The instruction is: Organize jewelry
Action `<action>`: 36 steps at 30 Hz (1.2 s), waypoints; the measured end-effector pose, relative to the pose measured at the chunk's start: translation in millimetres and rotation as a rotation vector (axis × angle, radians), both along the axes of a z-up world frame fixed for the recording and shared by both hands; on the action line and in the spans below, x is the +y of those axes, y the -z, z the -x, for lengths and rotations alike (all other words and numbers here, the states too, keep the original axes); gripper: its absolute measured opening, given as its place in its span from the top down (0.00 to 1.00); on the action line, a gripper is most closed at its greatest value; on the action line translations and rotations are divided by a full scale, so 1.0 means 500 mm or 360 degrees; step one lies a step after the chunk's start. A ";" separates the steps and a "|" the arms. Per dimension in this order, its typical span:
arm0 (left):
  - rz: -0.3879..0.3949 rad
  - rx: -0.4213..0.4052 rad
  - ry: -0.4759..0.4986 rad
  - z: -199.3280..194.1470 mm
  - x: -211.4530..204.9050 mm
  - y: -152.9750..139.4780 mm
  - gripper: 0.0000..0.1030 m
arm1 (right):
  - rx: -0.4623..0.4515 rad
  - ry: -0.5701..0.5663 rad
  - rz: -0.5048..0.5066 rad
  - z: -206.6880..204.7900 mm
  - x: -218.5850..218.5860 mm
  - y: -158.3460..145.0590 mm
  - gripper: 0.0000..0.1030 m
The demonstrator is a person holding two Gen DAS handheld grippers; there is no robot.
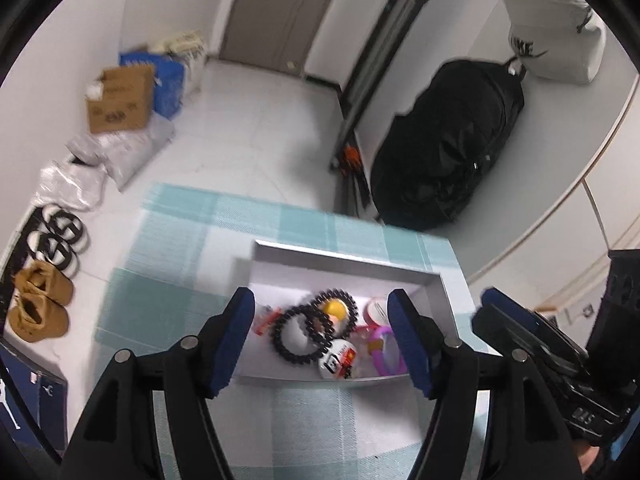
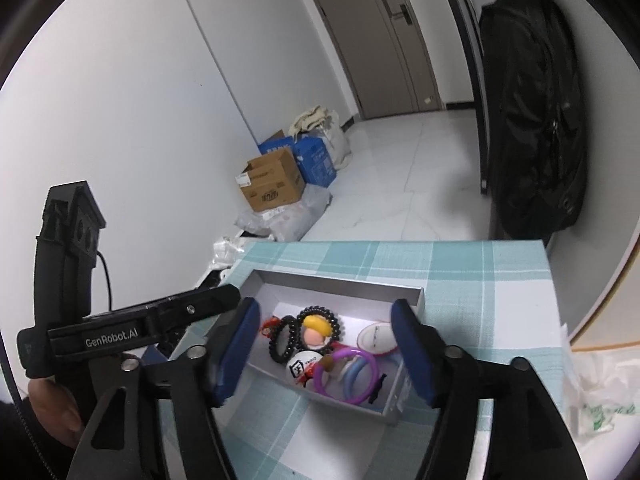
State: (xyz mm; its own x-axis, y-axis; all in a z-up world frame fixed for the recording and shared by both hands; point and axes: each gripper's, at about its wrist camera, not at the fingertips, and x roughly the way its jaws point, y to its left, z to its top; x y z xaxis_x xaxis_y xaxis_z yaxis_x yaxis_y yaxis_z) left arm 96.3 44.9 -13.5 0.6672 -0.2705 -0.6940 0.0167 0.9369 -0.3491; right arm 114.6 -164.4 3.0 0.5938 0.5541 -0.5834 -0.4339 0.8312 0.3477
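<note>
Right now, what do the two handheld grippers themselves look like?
Both match: the left gripper and right gripper have black angular linkage arms with round silver pivot pins and blue finger pads. Seen from the right wrist, the left unit's black body reads "GenRobot.AI" in white, with a thin black cable behind it.

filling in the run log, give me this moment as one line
left gripper: open, empty | right gripper: open, empty | box: on checked cloth | in box: black bead bracelets, purple ring, small toys
</note>
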 end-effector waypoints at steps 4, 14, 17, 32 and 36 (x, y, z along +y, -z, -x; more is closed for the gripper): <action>-0.0061 -0.0023 -0.0041 0.017 -0.003 -0.006 0.37 | -0.0008 -0.0018 0.0012 0.021 -0.004 -0.003 0.27; -0.0196 -0.0085 -0.0111 0.066 -0.015 -0.019 0.37 | -0.0067 0.0022 0.0018 0.073 -0.024 -0.015 0.18; -0.0230 -0.0107 -0.0125 0.078 -0.014 -0.021 0.37 | -0.0100 0.0031 0.0032 0.086 -0.027 -0.018 0.17; -0.0325 -0.0168 -0.0191 0.114 -0.011 -0.003 0.37 | -0.0166 -0.0010 0.0068 0.129 -0.020 -0.005 0.14; -0.0324 -0.0168 -0.0194 0.119 -0.010 -0.002 0.37 | -0.0169 -0.0006 0.0066 0.134 -0.018 -0.002 0.14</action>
State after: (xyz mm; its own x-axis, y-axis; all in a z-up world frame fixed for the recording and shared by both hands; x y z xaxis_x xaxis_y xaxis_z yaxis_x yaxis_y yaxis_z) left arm 37.0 39.8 -12.6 0.7578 -0.0458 -0.6509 -0.0742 0.9850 -0.1557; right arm 47.7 -173.3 4.0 0.6515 0.5333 -0.5396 -0.4699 0.8420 0.2650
